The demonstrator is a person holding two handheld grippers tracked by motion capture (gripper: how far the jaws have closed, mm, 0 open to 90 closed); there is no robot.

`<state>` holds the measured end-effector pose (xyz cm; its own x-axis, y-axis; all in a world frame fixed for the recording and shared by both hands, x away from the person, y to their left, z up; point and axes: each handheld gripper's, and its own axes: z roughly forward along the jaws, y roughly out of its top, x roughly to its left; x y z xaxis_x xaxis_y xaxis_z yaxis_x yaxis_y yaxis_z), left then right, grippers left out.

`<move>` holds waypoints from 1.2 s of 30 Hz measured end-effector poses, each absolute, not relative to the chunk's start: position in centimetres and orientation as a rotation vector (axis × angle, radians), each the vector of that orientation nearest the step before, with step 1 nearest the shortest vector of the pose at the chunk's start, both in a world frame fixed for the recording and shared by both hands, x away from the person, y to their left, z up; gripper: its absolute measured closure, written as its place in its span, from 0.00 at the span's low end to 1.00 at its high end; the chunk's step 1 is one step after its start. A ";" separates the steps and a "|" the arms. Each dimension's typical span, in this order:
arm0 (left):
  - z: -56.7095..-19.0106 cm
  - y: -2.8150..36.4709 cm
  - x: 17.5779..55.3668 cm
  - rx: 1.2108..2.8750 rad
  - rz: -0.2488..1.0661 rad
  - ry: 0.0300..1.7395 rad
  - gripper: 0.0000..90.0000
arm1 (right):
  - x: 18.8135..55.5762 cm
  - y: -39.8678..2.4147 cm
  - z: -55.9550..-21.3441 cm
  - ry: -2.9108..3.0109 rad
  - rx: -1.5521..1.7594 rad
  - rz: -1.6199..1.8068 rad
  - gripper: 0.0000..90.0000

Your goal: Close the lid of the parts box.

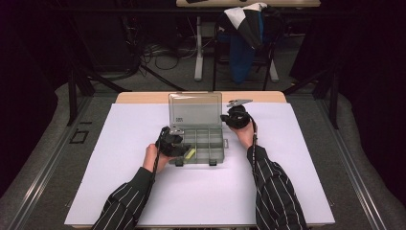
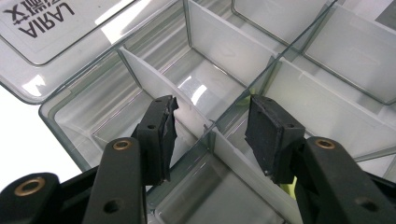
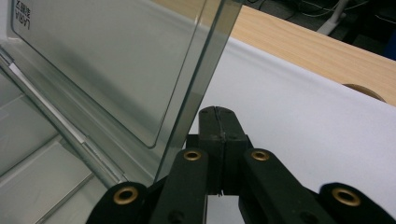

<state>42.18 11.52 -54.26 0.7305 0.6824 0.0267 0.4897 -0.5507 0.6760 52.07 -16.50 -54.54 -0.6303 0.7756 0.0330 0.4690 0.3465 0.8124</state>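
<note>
Clear plastic organiser box (image 1: 203, 143) sits mid-table on the white sheet (image 1: 143, 191), lid (image 1: 195, 109) upright. Left gripper (image 2: 210, 128), jaws parted, straddles a thin divider (image 2: 154, 84) above a compartment; lower squarely to avoid catching it. Right gripper (image 3: 217, 135), jaws closed empty, rests beside the lid's smooth, rigid edge.

Left gripper (image 2: 210, 135): fingers (image 2: 268, 135) apart, roughly half spread, nothing pinched, pointing down and forward. Right gripper (image 3: 219, 140): fingers (image 3: 233, 135) pressed flat together, nothing between them. Both forearms in striped sleeves (image 1: 273, 187) come in from below, angled inward, hands level.
</note>
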 end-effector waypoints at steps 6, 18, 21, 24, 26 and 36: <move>-54.3 11.5 42.2 2.268 0.378 0.883 0.58 | 52.0 -16.6 -54.4 2.250 1.079 1.205 1.00; -54.2 11.5 42.2 2.269 0.378 0.884 0.58 | 51.8 -16.8 -54.0 2.252 1.043 1.230 1.00; -54.2 11.5 42.2 2.269 0.378 0.884 0.57 | 51.7 -16.8 -53.9 2.253 1.030 1.237 1.00; -54.2 11.5 42.2 2.268 0.376 0.885 0.57 | 51.6 -16.7 -53.6 2.244 1.017 1.254 1.00; -54.2 11.5 42.2 2.268 0.376 0.887 0.57 | 51.6 -16.6 -53.5 2.243 1.013 1.256 1.00; -54.3 11.9 42.4 2.251 0.338 0.881 0.55 | 51.5 -16.8 -53.4 2.247 0.995 1.272 1.00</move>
<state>42.44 11.85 -54.34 0.7365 0.6764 -0.0075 0.4980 -0.5346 0.6828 51.46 -16.81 -53.44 -0.6808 0.7321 0.0221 0.3958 0.3424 0.8521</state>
